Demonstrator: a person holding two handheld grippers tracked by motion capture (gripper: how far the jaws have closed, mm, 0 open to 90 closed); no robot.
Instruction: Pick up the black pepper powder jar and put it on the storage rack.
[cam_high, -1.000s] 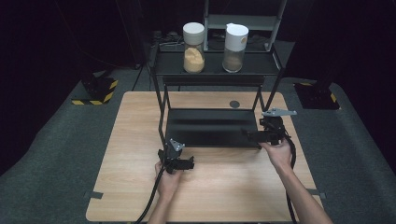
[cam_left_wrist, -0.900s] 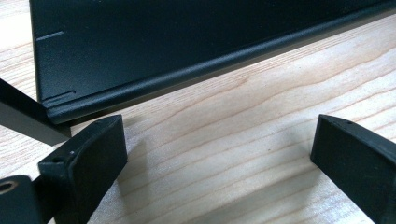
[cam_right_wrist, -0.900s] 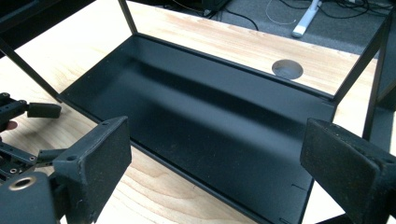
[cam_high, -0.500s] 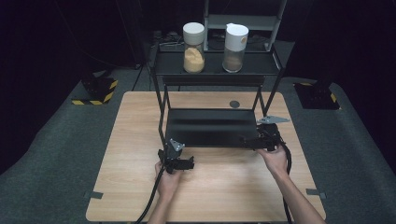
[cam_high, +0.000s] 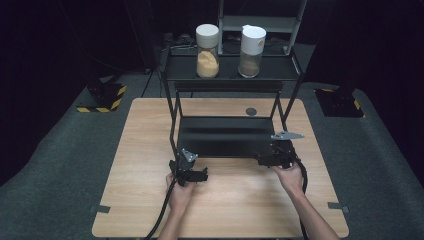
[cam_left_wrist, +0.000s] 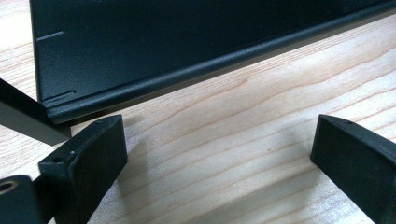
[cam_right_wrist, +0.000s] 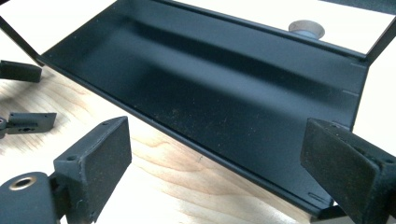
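Just beyond both wide-open, empty tongs, left (cam_high: 201, 174) and right (cam_high: 263, 161), lies the black shelf tray (cam_high: 225, 135).

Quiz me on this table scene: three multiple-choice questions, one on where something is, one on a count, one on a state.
1. Where do the two jars stand?
A. on the rack's top shelf
B. on the wooden table
C. on the floor

2. How many jars are there?
A. one
B. two
C. four

3. How do the jaws of the left gripper stand?
A. clamped on a jar
B. shut tight on nothing
C. open, nothing between them

Answers: 1 A, both sit on the top shelf of the black rack. 2 B, an orange-filled one and a brown-filled one. 3 C, bare table shows between the jaws.
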